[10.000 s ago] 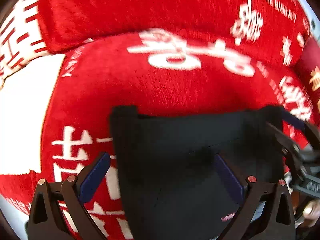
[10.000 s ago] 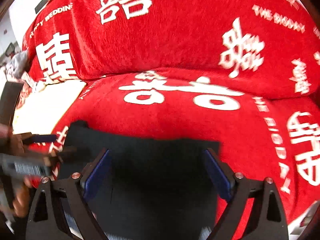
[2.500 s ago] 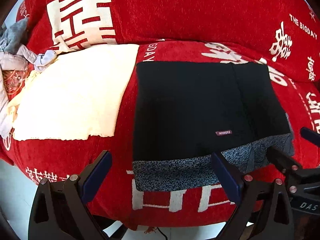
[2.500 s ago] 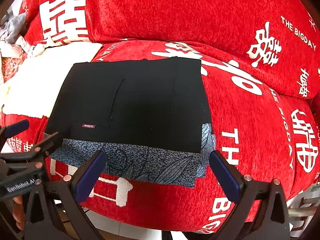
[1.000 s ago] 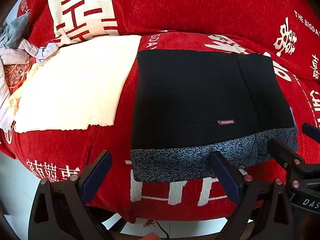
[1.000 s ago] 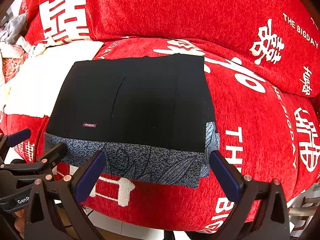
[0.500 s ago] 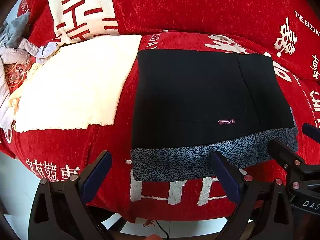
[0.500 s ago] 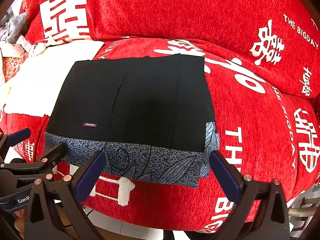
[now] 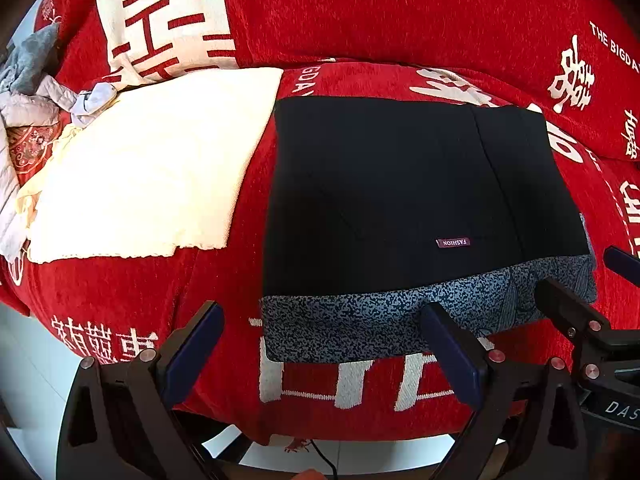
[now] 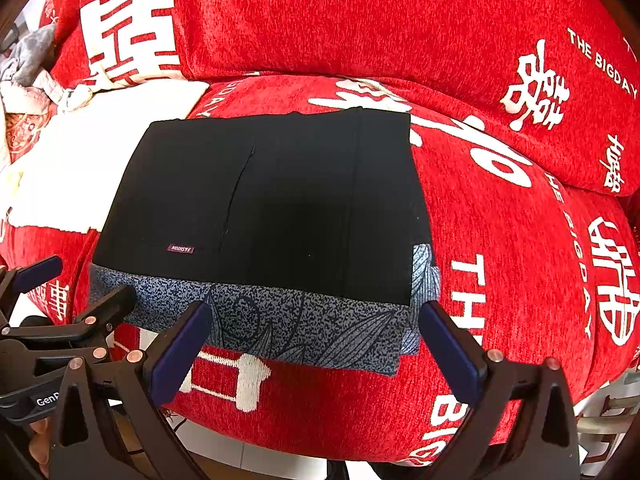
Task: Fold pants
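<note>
Pants (image 9: pixel 404 196) lie folded into a black rectangle on the red sofa seat (image 9: pixel 224 280), filling the centre of both wrist views, with a speckled grey-blue layer (image 9: pixel 360 320) showing as a band along the near edge, toward the bottom of each frame. The bundle's long axis runs left to right across the pictures, so its near edge faces both grippers squarely. The left gripper (image 9: pixel 320 344) is spread wide and holds nothing, its blue pads low in the frame just short of the grey band; the right gripper (image 10: pixel 312 340) is likewise wide and empty, its pads framing the band's right half. Neither touches the cloth. Each tool shows at the side of the other's view, so the two sit side by side along that near edge: the left one nearer the bundle's left corner, the right one nearer the right corner, where the grey layer pokes out past the black. A cream blanket (image 9: pixel 152 168) lies just beside the pants at the left, close enough to snag if the left corner is swept outward. Beyond the far edge, in the upper part of the frame, the seat meets the back cushion (image 10: pixel 360 20), leaving only a strip of room; to the right there is open red seat. The fold looks nearly or wholly finished.
</note>
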Demonstrator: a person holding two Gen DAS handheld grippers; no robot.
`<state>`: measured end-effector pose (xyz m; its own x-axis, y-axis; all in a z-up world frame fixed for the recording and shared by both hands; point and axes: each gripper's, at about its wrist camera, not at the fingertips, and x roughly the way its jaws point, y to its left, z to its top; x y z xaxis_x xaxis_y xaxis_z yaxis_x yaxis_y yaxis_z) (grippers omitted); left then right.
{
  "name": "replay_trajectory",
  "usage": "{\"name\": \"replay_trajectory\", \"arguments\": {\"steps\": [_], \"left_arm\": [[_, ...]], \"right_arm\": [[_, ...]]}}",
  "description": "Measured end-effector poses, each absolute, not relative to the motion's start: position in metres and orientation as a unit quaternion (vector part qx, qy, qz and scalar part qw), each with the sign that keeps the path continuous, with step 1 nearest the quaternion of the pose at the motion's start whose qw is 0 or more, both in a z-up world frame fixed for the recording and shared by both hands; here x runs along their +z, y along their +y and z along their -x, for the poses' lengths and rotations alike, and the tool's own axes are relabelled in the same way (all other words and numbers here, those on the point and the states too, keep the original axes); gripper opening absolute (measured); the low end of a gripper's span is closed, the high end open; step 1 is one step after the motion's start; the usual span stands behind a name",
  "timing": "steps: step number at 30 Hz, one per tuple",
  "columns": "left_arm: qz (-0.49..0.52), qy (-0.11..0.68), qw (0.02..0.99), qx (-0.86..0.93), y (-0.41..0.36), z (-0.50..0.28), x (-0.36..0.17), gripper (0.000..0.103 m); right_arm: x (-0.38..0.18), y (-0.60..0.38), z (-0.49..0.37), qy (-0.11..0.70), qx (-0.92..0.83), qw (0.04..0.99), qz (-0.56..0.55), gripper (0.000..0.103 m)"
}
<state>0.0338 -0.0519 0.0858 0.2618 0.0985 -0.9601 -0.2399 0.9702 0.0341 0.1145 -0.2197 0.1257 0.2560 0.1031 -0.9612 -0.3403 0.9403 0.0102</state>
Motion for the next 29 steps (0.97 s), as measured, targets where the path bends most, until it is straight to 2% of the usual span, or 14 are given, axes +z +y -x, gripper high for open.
{"name": "replay_trajectory", "arguments": {"steps": [20,29], "left_arm": [[0.053,0.592,0.798,0.098,-0.059,-0.019,0.083,0.099],[0.03,0.623,0.777,0.085,-0.07,0.024,0.033,0.099]], "right_arm": [[0.118,-0.227,-0.098,0.596,0.138,0.783,0.11,0.103],[0.071,-0.247,-0.036,0.623,0.142,0.765,0.08,0.103]]}}
